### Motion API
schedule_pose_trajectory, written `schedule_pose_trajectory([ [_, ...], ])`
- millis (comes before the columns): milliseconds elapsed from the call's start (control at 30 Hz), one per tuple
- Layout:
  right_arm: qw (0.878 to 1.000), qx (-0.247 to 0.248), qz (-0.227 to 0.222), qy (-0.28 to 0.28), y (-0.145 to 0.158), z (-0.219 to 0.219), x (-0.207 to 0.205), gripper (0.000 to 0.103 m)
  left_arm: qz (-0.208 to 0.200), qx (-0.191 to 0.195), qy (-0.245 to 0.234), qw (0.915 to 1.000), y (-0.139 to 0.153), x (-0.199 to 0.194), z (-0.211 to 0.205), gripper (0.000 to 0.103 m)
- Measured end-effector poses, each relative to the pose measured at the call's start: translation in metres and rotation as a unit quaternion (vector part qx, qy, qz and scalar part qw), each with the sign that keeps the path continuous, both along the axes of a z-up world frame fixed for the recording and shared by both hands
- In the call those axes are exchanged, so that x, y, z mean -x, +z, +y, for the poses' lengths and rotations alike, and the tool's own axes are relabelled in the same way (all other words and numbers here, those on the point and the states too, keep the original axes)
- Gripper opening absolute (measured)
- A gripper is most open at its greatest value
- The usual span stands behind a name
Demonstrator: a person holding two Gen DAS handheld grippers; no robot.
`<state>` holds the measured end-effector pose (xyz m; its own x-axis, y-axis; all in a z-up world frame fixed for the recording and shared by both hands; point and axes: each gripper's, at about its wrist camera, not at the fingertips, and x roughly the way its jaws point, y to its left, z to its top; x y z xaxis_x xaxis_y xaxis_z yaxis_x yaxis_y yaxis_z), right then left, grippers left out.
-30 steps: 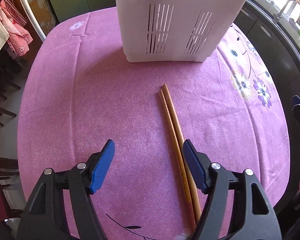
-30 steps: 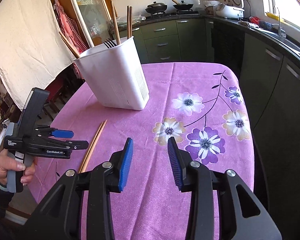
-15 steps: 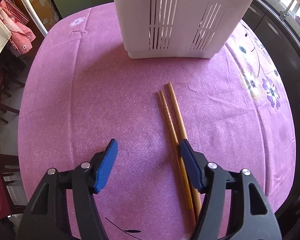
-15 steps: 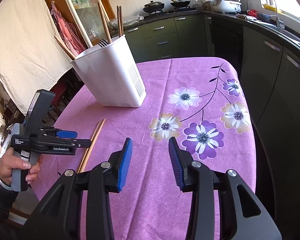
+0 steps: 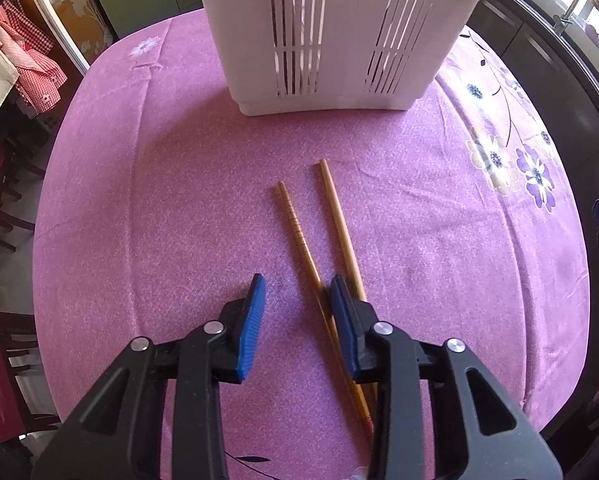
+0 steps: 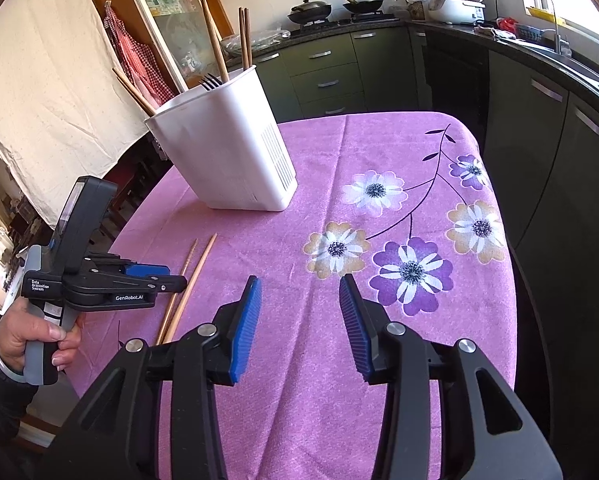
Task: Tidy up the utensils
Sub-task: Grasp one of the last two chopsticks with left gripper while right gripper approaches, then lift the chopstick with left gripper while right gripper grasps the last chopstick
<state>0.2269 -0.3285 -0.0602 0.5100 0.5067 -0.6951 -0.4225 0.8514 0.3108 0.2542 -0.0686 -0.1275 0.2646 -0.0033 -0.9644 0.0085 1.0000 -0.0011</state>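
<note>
Directly beneath the spread, empty jaws of the left gripper (image 5: 297, 294), the two chopsticks (image 5: 331, 240) lie on the tablecloth (image 5: 139, 200), long axes running forward toward the white holder (image 5: 339, 32), offset toward its right finger, while the right gripper (image 6: 299, 298), also spread, hangs farther off.

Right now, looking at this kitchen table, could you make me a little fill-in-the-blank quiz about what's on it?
1. Two wooden ____ lie loose on the purple tablecloth.
2. The white holder already has a ____ standing in it, prongs up.
3. The left claw is ____, with one stick between its fingers.
4. The tablecloth is printed with ____.

Missing words: chopsticks; fork; open; flowers
</note>
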Motion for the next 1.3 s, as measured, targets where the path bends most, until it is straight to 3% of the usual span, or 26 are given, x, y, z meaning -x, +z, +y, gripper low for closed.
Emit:
schedule_pose_trajectory([
  [200, 1.0, 0.001, 0.002, 0.001, -0.001, 0.0, -0.001, 0.041, 0.016, 0.011, 0.004, 0.9998, 0.0, 0.006, 0.009, 0.011],
  [567, 1.0, 0.006, 0.005, 0.0, -0.004, 0.002, -0.001, 0.041, -0.003, 0.026, -0.003, 0.9997, 0.008, 0.023, 0.037, 0.006],
  [900, 0.999, 0.031, 0.015, 0.022, -0.005, 0.027, 0.0, 0.045, -0.106, 0.016, -0.01, 0.9942, 0.07, 0.067, 0.048, 0.006],
  [1300, 0.99, 0.091, 0.051, 0.1, -0.023, 0.12, -0.014, 0.045, -0.232, 0.001, 0.003, 0.9727, 0.118, 0.127, 0.064, 0.006],
])
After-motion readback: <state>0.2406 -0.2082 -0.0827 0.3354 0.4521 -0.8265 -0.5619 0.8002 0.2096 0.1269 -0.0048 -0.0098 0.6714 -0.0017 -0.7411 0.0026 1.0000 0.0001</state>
